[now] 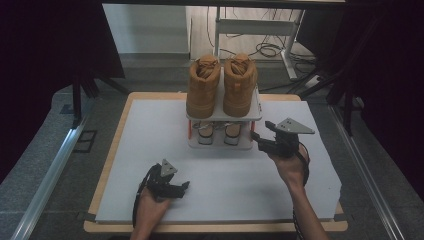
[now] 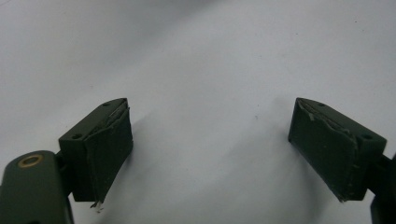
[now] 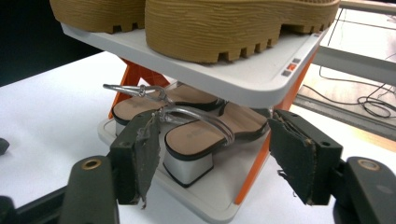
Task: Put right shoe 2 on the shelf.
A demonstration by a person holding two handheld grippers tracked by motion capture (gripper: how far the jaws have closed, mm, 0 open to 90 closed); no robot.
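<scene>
On the near side of the shoe rack, the left gripper rests open and empty on the white table, well short of it; the right gripper, the nearer one, stands open at the rack's lower shelf; the sandal lies just ahead between its jaws, unpressed, heel toward them and toe pointing away; tan boots sit above.

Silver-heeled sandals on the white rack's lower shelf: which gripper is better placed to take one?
Right. The right gripper is open and faces the nearer silver-heeled sandal on the lower shelf, its heel between the fingers. The left gripper rests open on the white table, away from the rack.
</scene>
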